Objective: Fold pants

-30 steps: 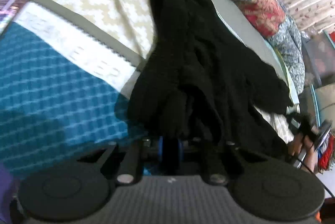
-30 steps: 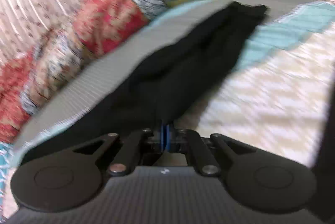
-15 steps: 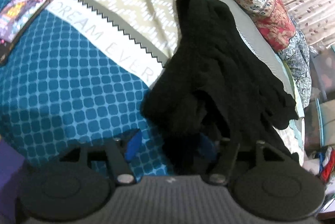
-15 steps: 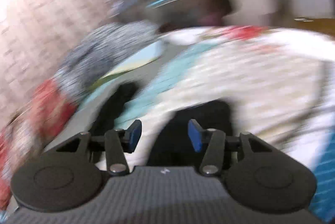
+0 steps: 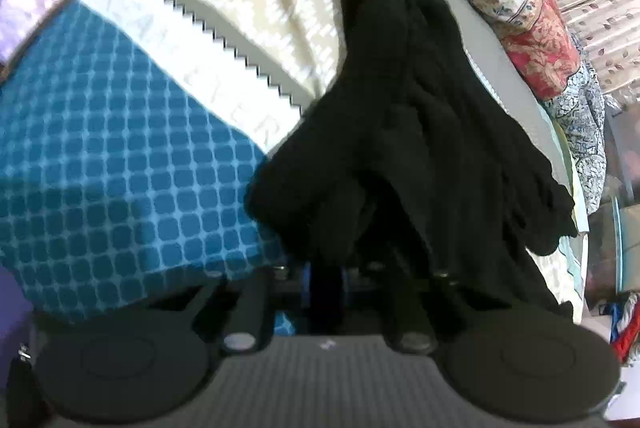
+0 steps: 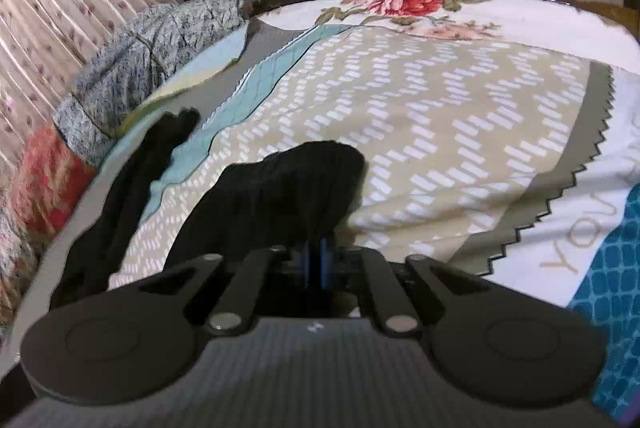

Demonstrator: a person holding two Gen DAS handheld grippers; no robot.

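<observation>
The left gripper pinched a bunched fold of the black pants, its blue pads pressed together. The right gripper was clamped on another edge of the pants, apparently the waistband. Beyond, the pants trailed across the patterned bedspread toward the floral pillows.

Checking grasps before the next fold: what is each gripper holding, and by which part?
Both are shut on the black pants. The left gripper pinches bunched fabric at the near end; the right gripper pinches a gathered edge. Which parts these are cannot be told.
</observation>
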